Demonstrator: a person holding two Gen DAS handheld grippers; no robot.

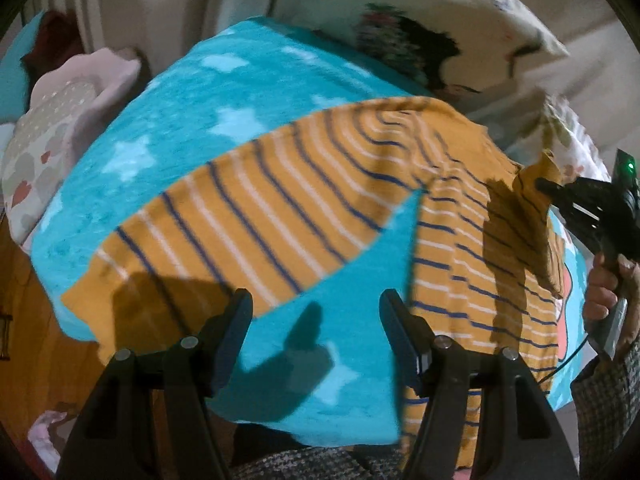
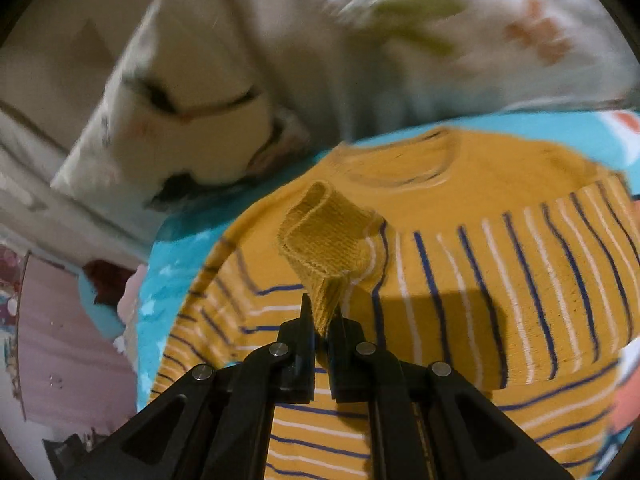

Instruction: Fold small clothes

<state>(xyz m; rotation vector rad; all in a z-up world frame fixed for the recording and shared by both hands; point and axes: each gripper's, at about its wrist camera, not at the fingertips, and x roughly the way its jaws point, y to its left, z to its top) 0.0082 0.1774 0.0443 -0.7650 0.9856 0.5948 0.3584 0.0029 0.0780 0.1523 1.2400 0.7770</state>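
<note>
A small mustard-yellow sweater [image 1: 280, 208] with blue and white stripes lies spread on a turquoise star blanket [image 1: 208, 92]. One sleeve stretches left across the blanket. My left gripper [image 1: 316, 320] is open and empty, above the blanket between the sleeve and the body. My right gripper [image 2: 323, 316] is shut on the ribbed cuff [image 2: 324, 236] of the other sleeve and holds it lifted over the sweater's chest [image 2: 460, 264]. The right gripper also shows in the left wrist view [image 1: 548, 188], at the right, holding that cuff.
Printed white pillows [image 1: 432, 20] lie behind the blanket. A pink and patterned cushion [image 1: 60, 120] sits at the left. The person's hand [image 1: 604, 292] and checked sleeve are at the right edge. Wooden floor [image 1: 24, 300] shows lower left.
</note>
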